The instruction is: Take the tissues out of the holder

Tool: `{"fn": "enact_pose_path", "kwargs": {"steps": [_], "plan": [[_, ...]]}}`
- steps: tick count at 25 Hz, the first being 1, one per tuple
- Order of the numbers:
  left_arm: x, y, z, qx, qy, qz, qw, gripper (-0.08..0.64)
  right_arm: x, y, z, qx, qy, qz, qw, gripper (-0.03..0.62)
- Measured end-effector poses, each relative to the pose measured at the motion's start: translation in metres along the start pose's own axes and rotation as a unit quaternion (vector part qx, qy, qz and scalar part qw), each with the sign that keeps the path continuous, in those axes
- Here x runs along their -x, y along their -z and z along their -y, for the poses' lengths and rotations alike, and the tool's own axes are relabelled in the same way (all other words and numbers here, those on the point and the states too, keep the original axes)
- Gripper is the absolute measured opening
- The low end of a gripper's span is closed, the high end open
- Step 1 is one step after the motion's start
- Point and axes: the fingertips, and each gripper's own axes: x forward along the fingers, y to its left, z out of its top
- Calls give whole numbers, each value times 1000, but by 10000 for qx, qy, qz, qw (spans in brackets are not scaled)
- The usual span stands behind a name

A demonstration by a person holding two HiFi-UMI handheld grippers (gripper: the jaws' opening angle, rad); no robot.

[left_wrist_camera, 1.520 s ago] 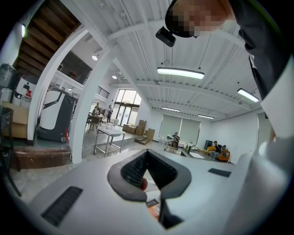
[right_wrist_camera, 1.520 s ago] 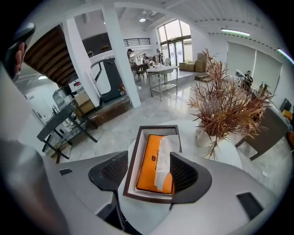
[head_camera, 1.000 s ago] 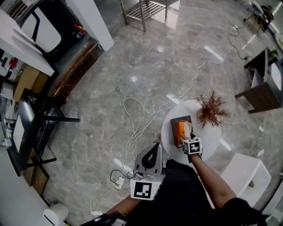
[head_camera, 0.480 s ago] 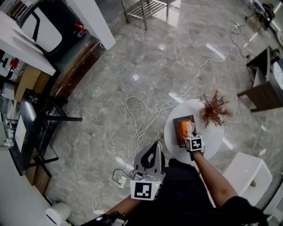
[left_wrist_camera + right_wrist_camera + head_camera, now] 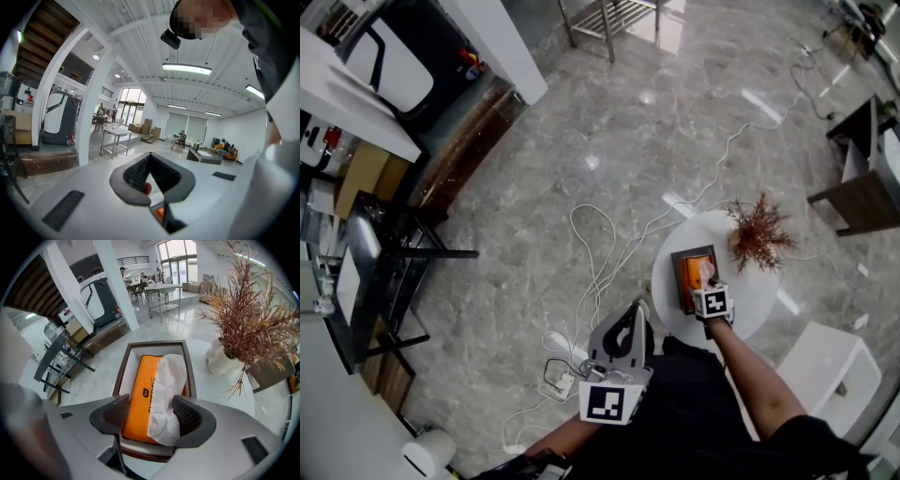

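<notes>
While the right gripper (image 5: 152, 417) hangs low over the round white worktop (image 5: 211, 385), its jaws stand apart. A white tissue (image 5: 166, 390) rises between them, lying against the right-hand jaw. It comes from an orange pack (image 5: 140, 394) in the dark holder (image 5: 123, 366) just beyond the jaws. A dried plant (image 5: 243, 319) stands farther ahead, rightward. The left gripper (image 5: 149, 174) has its jaws together, nothing between them.
</notes>
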Motion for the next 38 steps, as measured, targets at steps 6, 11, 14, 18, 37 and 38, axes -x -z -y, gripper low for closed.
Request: {"fn": "enact_pose_path", "kwargs": {"steps": [6, 11, 14, 18, 37, 38], "plan": [[-3, 4, 1, -57, 2, -96, 9999, 0, -9, -2, -2, -1, 2, -58, 10000, 291], [-1, 7, -5, 14, -148, -128, 9998, 0, -14, -1, -4, -104, -33, -85, 9999, 291], [-2, 6, -7, 59, -222, -123, 9997, 1, -15, -2, -4, -123, -61, -85, 9999, 290], [-5, 6, -7, 109, -242, -117, 9996, 0, -18, 1, -7, -277, -99, -250, 9993, 290], [-5, -2, 5, 143, -203, 70, 9997, 0, 6, -8, -15, 163, -300, 280, 9990, 58], [-4, -2, 5, 140, -210, 78, 9996, 1, 6, -8, -15, 204, -291, 282, 9990, 50]]}}
